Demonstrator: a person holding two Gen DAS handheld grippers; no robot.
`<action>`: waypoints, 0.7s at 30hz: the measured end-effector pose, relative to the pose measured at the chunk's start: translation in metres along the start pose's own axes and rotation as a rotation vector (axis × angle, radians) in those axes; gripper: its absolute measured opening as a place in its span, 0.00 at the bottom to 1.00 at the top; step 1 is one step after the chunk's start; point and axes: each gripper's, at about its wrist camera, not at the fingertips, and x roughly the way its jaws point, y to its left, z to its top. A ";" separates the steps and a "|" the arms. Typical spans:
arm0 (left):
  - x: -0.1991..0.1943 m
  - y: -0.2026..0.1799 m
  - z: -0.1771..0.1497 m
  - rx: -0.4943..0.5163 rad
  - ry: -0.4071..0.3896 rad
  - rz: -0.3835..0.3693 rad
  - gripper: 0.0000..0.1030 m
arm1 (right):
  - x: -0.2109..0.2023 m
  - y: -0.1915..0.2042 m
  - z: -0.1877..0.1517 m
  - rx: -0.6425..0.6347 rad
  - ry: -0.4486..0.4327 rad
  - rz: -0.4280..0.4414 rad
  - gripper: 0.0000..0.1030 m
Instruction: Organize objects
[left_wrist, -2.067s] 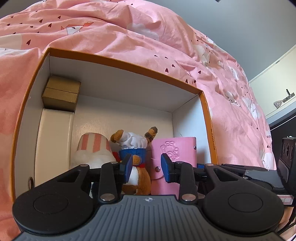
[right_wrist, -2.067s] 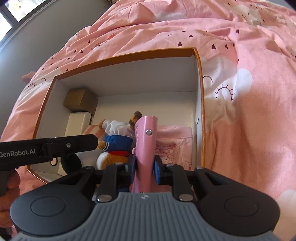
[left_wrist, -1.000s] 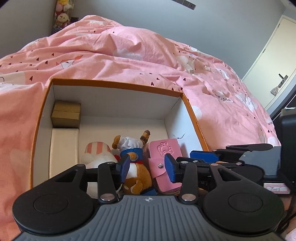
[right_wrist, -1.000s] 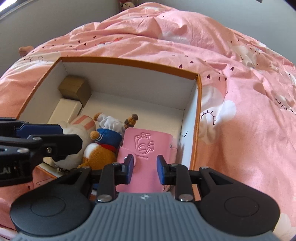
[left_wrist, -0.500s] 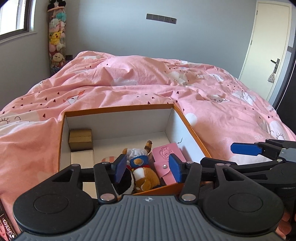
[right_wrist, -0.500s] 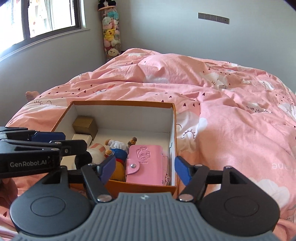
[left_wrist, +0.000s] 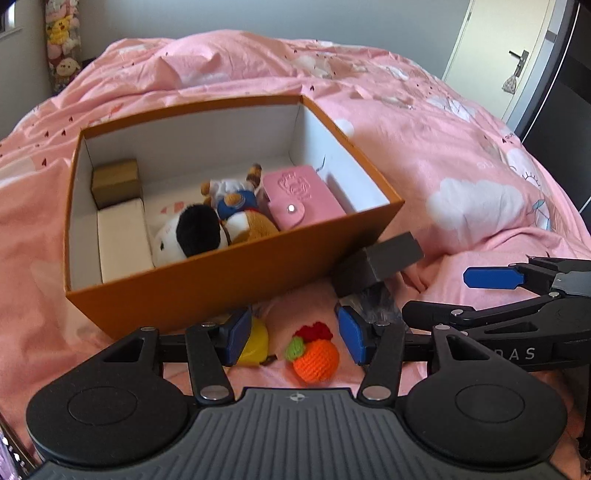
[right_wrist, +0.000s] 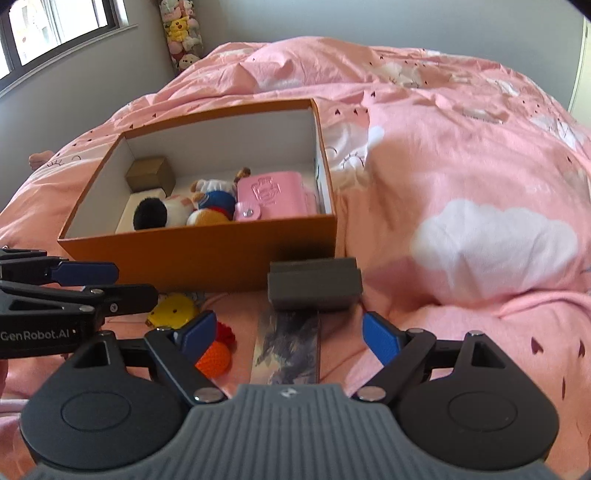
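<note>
Right gripper (right_wrist: 288, 336) first: blue pads spread wide, jaws just been opening, nothing gripped, only a printed card (right_wrist: 286, 347) lying on the bedspread (right_wrist: 461, 158) in the gap. Over to the left gripper (left_wrist: 293, 334): jaws about halfway apart and just been opening too, empty, hanging over a crocheted orange fruit (left_wrist: 316, 358) with a green and red tuft, and its left pad sits in front of a yellow toy (left_wrist: 256, 341). Writing now: in the right wrist view the left tool's body reads "GenRobot.AI" in white; in the left wrist view the right tool's arm shows only the letters "DAS", the rest cut off. Just beyond the card, a grey box (right_wrist: 314, 286) sits right against the front wall of the orange box (left_wrist: 229, 284). Inside that orange box: a pink snap wallet (left_wrist: 301, 199) with an embossed figure lies at the right end, a plush dog in blue (left_wrist: 238, 206) beside it, a black-and-white plush (left_wrist: 192, 232) next along, then a white box (left_wrist: 120, 236) along the left wall with a small gold box (left_wrist: 114, 181) in the far corner. The left view alone catches a door (left_wrist: 498, 55) with its handle at the far right; the right view alone has a window (right_wrist: 55, 26) up left. Both show stacked plush toys (right_wrist: 181, 33) in the far corner.
</note>
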 end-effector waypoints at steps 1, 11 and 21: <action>0.004 0.001 -0.002 -0.013 0.023 -0.012 0.60 | 0.003 -0.001 -0.003 0.001 0.023 -0.007 0.84; 0.029 0.007 -0.012 -0.057 0.135 -0.020 0.59 | 0.036 -0.018 -0.023 0.040 0.192 -0.021 0.63; 0.038 0.012 -0.012 -0.082 0.171 -0.028 0.59 | 0.070 -0.018 -0.022 0.013 0.299 0.004 0.64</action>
